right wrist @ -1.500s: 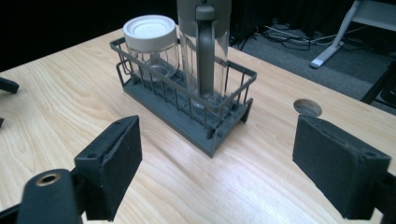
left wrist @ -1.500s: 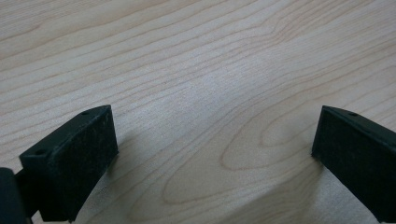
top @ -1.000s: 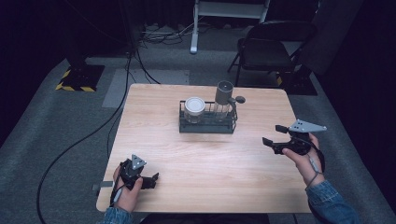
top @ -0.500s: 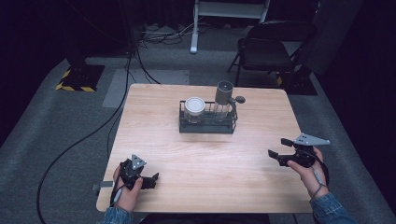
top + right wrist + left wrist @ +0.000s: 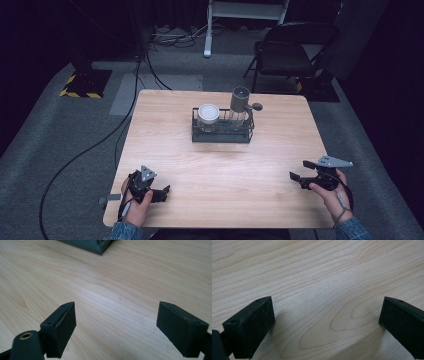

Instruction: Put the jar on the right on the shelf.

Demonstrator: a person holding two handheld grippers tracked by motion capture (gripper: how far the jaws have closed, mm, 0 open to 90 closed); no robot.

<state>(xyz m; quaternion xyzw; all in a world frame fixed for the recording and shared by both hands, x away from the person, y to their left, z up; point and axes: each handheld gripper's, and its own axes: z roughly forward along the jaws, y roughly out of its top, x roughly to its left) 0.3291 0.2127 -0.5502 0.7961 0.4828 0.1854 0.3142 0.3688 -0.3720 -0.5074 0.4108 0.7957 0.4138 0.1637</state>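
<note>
A dark wire rack [image 5: 222, 131] stands at the middle back of the wooden table [image 5: 220, 165]. In it sit a jar with a white lid [image 5: 208, 116] and a grey grinder with a side crank [image 5: 241, 104]. My left gripper [image 5: 164, 192] rests low at the table's front left, open, its jaws wide apart over bare wood [image 5: 324, 315]. My right gripper [image 5: 299, 171] hangs just above the front right of the table, pointing left, open with nothing between its pads [image 5: 63, 325]. A corner of the rack [image 5: 97, 247] shows far ahead of it.
A black chair [image 5: 292, 50] stands behind the table's far right corner. Cables [image 5: 150, 65] run across the grey floor at the left, past a black base with yellow striped tape [image 5: 82, 82]. A white frame [image 5: 235, 15] stands at the back.
My right gripper has come down and toward the table's front edge, its jaws no wider or narrower. The left gripper has kept still.
</note>
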